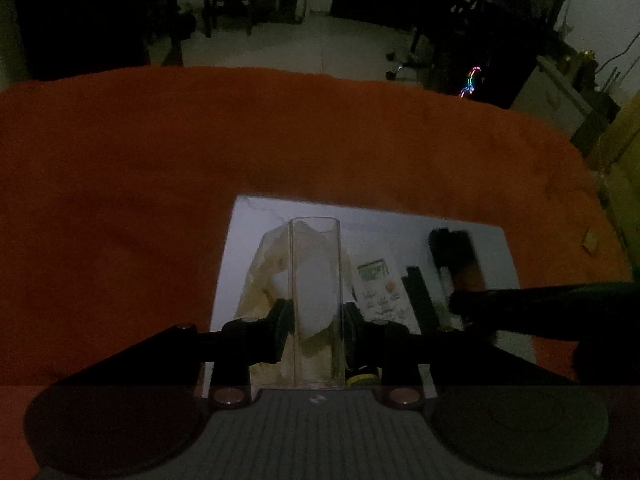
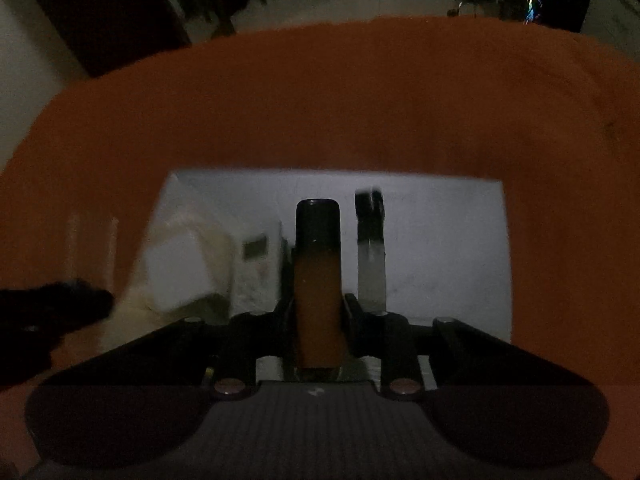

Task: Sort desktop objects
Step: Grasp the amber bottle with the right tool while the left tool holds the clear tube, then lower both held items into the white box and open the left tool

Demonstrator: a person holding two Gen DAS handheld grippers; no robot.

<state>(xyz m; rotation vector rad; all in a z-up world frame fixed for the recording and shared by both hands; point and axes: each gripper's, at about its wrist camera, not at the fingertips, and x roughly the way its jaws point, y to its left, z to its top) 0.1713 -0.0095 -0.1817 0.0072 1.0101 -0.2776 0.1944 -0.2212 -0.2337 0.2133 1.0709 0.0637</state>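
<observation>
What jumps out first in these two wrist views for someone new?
The orange cloth fills most of both dim views, with a white sheet lying bright on its near part. The left gripper is shut on a clear tube pointing away from the camera. The right gripper holds an orange bottle with a dark cap the same way, above the sheet.

Mounted just behind each tool, looking forward and steeply down along the fingers. Close above the flat white rectangular sheet (image 1: pixel 460 240) (image 2: pixel 440 220) on the orange cloth-covered counter (image 1: pixel 160 160) (image 2: pixel 280 100). Shared: sheet, cloth, dim room beyond.
</observation>
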